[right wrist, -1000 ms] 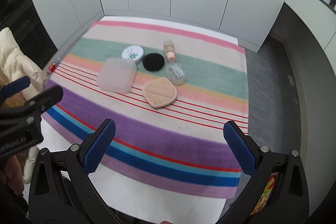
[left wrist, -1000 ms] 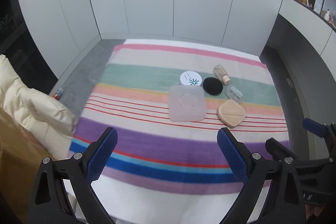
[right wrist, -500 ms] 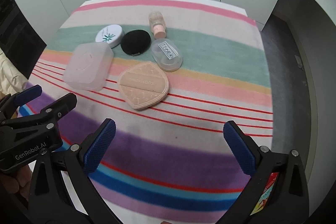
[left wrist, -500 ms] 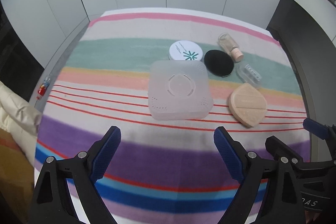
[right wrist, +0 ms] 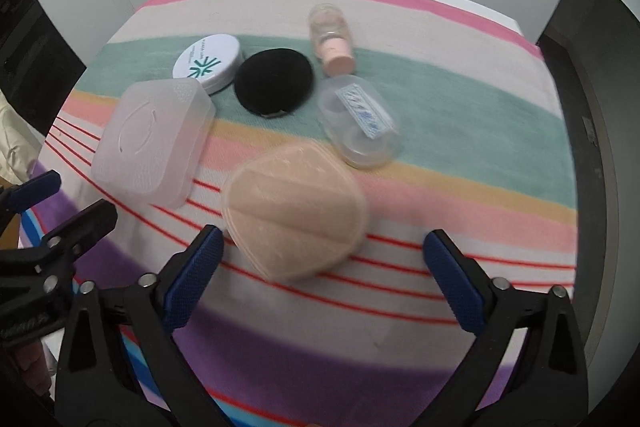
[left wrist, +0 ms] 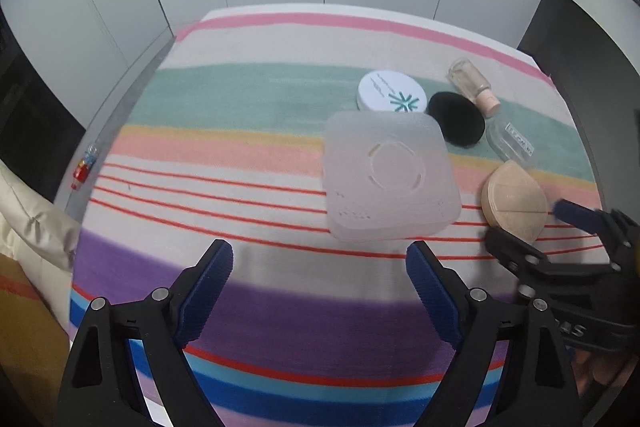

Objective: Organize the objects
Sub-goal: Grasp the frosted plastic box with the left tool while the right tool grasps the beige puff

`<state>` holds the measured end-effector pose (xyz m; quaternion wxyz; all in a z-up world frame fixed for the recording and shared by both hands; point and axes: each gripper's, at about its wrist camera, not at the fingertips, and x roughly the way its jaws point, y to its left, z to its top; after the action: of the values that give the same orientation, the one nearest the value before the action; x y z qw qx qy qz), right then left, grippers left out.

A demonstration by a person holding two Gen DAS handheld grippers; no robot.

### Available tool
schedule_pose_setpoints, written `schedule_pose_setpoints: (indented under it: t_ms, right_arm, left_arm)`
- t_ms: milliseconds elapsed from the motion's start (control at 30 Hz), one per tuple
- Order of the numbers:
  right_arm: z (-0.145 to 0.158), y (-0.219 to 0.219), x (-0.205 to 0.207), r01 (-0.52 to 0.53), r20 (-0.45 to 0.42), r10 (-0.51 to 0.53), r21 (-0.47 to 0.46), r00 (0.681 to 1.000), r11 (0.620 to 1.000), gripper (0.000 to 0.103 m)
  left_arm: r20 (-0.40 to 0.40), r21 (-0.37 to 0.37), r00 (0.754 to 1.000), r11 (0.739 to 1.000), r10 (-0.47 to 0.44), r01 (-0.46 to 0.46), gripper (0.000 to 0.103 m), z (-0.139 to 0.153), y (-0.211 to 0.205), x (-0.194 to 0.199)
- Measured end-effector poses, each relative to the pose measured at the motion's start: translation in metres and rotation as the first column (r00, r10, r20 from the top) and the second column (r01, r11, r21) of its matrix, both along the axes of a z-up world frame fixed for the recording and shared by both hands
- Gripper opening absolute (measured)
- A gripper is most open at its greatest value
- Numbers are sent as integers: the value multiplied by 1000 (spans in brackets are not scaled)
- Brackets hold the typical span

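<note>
Cosmetics sit clustered on the striped cloth (left wrist: 240, 155) ahead of you, and both your grippers hang over it pointing steeply down. Your left gripper (left wrist: 320, 291) has its blue pads spread wide with only bare cloth between them; nothing is gripped, and the frosted square box (left wrist: 388, 179) lies just beyond its tips. Your right gripper (right wrist: 324, 279) is also released, jaws wide, and the beige powder puff (right wrist: 294, 211) lies right at the gap between its fingers, untouched by either pad. In the right wrist view the frosted square box sits left of the puff, close to it but apart. Behind the box is the white round compact (right wrist: 208, 63) with its teal emblem, its near edge hidden by the box's far corner. The black round puff (right wrist: 274, 81) lies just beside the compact. Further right, the clear oval case (right wrist: 360, 121) with a small label rests on the green stripe, and the small bottle with a pink cap (right wrist: 332, 37) lies on its side behind it. Off the cloth's left edge, a small red item (left wrist: 82, 169) lies on the grey floor.
</note>
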<state>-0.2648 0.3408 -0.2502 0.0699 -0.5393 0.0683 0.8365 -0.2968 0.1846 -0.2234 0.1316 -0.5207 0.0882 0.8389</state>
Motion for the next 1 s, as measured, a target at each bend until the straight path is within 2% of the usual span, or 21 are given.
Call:
schedule_pose_setpoints:
  t_ms: [33,100,200,333,433,533,700,800,833,867,1000]
  right_arm:
    - [1,-3,-3,-11,-8,11,8,1000,1000,96]
    - [2,-8,-8,-19,-18,19,34,1000,999,82]
    - [6,-6,-13,-12,-19,13,33,1000,999,68]
    - [6,13,-9,47,-7,-47,18,999,999,68]
    - [5,25,-2,66,-5,-66,21,998,998,68]
    - [5,30,5,73,-1,-73,22,997,997,68]
    - [6,33,14,93,6,-93,6,996,996,68]
    - [10,36,22,87,3,-87,-1,996,996,68]
    - [11,35,22,86,3,-86,-2,996,996,68]
    - [12,35,23,87,4,-87,-3,996,996,68]
    - [17,30,28,97,0,-97,-8,995,995,68]
  left_arm:
    - [-5,-2,1000,1000,-5,5,90,1,1,0]
    - [-18,-2,1000,1000,-12,12,90,4,5,-1]
    - [-19,18,1000,1000,-18,19,91,6,14,-4]
    - [-3,41,1000,999,-13,13,95,0,29,-11]
    - [-5,26,1000,999,-19,19,95,-5,44,-15]
    - [14,-8,1000,1000,15,-15,95,-14,50,-25]
    - [57,-8,997,999,47,-47,95,-26,51,-38]
    - [56,-6,998,999,43,-43,90,-26,55,-40]
    - [57,-3,997,999,46,-46,84,-25,55,-40]
    - [57,-1,997,999,46,-46,83,-23,56,-40]
    - [89,26,996,999,27,-29,83,-21,53,-38]
